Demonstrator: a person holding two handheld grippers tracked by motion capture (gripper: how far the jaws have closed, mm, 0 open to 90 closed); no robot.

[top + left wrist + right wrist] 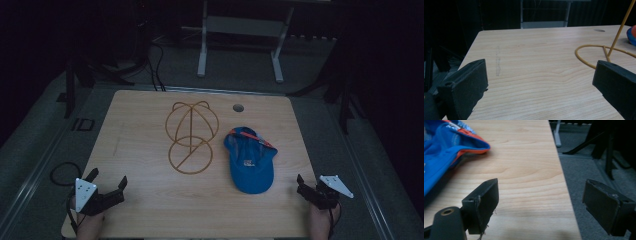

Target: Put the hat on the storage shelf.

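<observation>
A blue cap [250, 160] with orange trim lies opening-up on the right half of the wooden table [140, 115]. Left of it stands a golden wire frame [191, 137] made of rings and arcs. My left gripper [108, 176] rests open at the table's near left corner, and its view shows the frame's base ring [586, 53] ahead on the right. My right gripper [311, 186] sits open at the near right edge. In the right gripper view the cap [444, 147] lies ahead on the left, and the right jaw hangs past the table edge over the floor. Both grippers hold nothing.
A round cable hole [238, 107] sits in the table's far side. Behind the table a white desk frame [202, 55] stands on grey carpet, with cables [157, 65] trailing on the floor. Dark stands flank both sides. A cable loop [62, 172] lies beside the left edge.
</observation>
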